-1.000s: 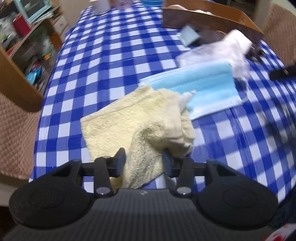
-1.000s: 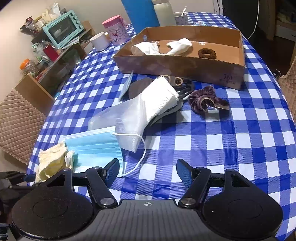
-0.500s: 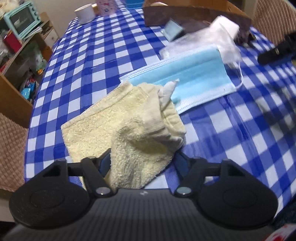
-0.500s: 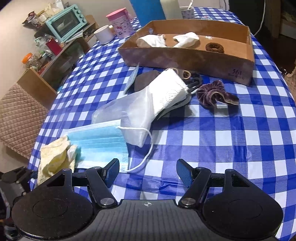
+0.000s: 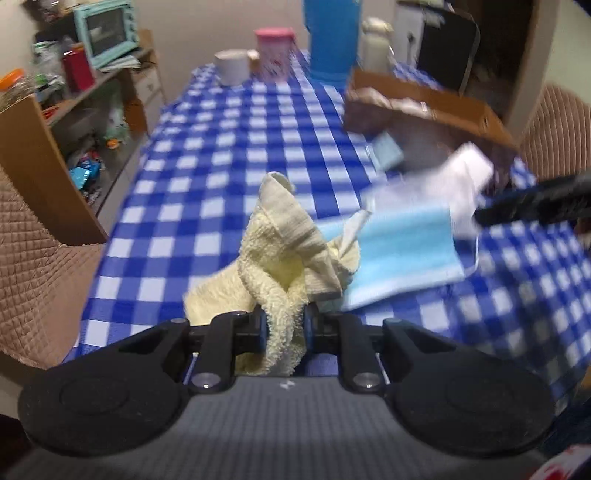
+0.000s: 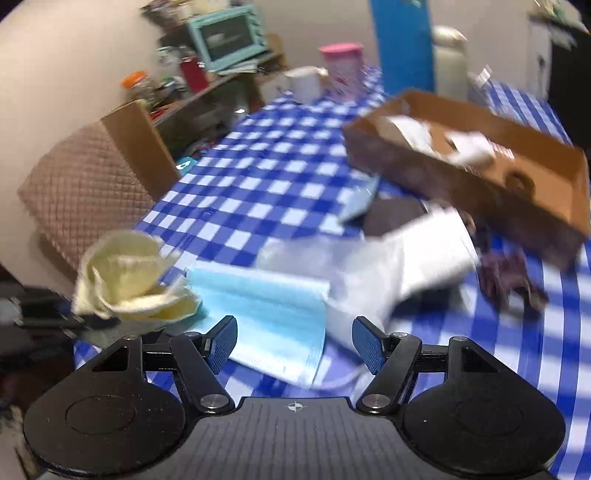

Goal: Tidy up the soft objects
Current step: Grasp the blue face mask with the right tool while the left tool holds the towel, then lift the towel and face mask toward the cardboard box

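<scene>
- One yellow towel (image 5: 280,258), lifted above the checked surface (image 5: 229,177), between the closing jaws of the left gripper (image 5: 283,328)
- One blue face mask (image 6: 269,306) lies flat beside it
- Right gripper (image 6: 293,345) jaws wide, holding nothing
- One cardboard box (image 6: 480,184); no writing is readable

Towel (image 5: 280,258) left of mask (image 5: 402,254); box (image 6: 480,173) apparently behind.

1. You have a teal toaster oven (image 6: 231,35) on the cluttered shelf at the far left.
2. A white mug (image 5: 232,66) and pink container (image 5: 275,53) stand together.
3. Behind them rises what looks like a blue bottle (image 5: 330,38), blurred.
</scene>
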Demonstrator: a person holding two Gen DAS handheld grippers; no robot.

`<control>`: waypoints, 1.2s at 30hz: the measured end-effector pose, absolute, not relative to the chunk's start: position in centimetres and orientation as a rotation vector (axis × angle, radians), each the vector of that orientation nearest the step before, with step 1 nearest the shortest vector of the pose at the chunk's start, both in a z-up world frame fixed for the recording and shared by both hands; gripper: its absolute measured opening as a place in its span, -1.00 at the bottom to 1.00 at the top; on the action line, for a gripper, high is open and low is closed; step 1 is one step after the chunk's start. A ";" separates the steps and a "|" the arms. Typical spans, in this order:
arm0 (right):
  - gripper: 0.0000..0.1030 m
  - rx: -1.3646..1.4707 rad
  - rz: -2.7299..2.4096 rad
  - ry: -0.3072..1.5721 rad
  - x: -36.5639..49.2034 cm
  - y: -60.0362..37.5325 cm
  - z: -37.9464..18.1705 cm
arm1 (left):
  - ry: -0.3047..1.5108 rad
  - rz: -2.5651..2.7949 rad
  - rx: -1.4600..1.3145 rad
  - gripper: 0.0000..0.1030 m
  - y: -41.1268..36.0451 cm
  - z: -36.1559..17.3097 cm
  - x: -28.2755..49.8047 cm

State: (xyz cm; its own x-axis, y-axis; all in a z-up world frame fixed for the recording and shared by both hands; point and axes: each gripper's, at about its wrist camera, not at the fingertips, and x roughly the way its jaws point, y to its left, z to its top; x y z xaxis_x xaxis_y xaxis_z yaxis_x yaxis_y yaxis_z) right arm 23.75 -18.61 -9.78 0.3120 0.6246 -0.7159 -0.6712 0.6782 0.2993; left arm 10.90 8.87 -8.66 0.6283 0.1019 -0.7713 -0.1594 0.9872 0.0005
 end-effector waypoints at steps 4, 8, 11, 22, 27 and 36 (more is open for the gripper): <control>0.34 -0.135 0.886 0.886 24.9 -16.8 -11.1 | 0.853 0.184 -0.126 -0.68 10.2 -7.0 10.4; 0.33 -0.198 0.908 0.869 25.8 -15.4 -12.8 | 0.864 0.247 -0.169 -0.68 11.5 -7.0 10.4; 0.33 -0.246 0.932 0.858 26.1 -14.6 -13.8 | 0.894 0.278 -0.189 -0.68 11.9 -7.8 10.8; -0.61 -0.424 1.009 0.809 24.4 -13.1 -16.3 | 0.976 0.293 -0.281 -0.68 11.3 -11.3 12.3; -0.80 -0.394 1.023 0.785 23.8 -14.0 -15.3 | 0.984 0.295 -0.275 -0.68 11.2 -11.4 12.5; -0.97 -0.119 1.037 0.826 23.5 -17.5 -11.6 | 0.969 0.316 -0.245 -0.68 11.0 -10.2 12.4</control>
